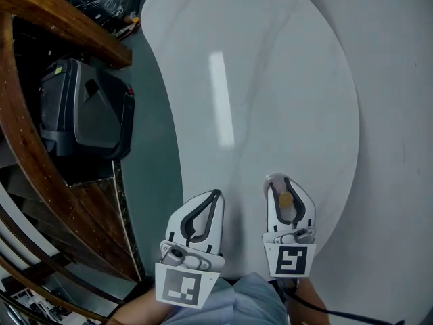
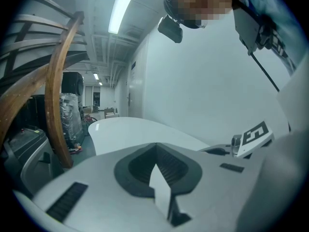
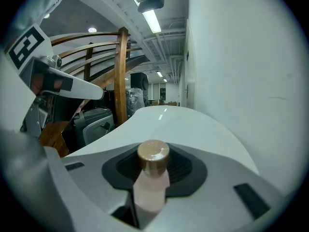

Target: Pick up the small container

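Note:
The small container (image 1: 285,200), a pale pink bottle with a brown round cap, stands between the jaws of my right gripper (image 1: 282,184) just above the near end of the white oval table (image 1: 270,80). In the right gripper view the container (image 3: 152,154) sits upright in the middle, its body pinched between the dark pads. My left gripper (image 1: 215,195) is beside it to the left, over the table's near left edge. Its jaws are together with nothing between them, and in the left gripper view the left gripper (image 2: 157,148) points along the table.
A curved wooden stair railing (image 1: 27,147) runs down the left side, with a dark grey machine (image 1: 84,110) behind it. A strip of teal floor (image 1: 152,168) lies between railing and table. A white wall (image 1: 399,114) borders the table on the right.

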A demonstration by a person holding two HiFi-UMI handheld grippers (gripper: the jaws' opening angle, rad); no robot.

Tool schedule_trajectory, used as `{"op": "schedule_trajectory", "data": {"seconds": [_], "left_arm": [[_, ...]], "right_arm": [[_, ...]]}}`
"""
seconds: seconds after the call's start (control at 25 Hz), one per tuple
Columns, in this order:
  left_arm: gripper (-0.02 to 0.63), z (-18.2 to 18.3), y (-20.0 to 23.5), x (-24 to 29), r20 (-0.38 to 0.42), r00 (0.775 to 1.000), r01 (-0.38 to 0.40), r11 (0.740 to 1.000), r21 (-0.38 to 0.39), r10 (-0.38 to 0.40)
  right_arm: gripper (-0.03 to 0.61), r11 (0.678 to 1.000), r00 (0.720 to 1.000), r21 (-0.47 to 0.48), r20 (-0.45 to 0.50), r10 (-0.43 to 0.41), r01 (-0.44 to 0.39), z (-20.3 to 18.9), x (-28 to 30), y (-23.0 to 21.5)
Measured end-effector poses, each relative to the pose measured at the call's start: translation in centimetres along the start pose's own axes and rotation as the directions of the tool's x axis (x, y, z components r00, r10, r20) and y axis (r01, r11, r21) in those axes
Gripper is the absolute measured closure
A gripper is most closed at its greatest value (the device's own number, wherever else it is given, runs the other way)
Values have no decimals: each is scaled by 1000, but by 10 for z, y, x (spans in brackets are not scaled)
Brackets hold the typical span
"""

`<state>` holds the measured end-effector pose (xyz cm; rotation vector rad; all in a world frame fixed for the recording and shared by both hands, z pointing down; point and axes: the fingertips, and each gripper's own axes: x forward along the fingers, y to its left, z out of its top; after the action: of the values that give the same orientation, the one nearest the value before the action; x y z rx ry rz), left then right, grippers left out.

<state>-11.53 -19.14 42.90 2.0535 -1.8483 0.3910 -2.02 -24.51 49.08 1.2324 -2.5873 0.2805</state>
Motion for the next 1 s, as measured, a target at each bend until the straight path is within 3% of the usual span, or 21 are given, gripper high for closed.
{"op": "schedule_trajectory", "data": {"seconds": [0.36,0.64,0.8,1.0], "left_arm": [[612,13,-1,-8,49,999,-23,1000,5,22],[613,36,4,-28,141,988,-62,998,6,61],[613,56,-1,-35,226,972,-75,997,33,66],[614,89,-7,-49,334,938,-109,993,33,92]], "right_arm": [[472,999,1000,-29,11,29,-28,-1,1,0],[472,997,996,-42,68,63,-60,45,-11,11],[472,994,997,-74,-2,77,-77,69,-22,11],[472,989,984,-86,118,130,-121,120,-42,18]]}}
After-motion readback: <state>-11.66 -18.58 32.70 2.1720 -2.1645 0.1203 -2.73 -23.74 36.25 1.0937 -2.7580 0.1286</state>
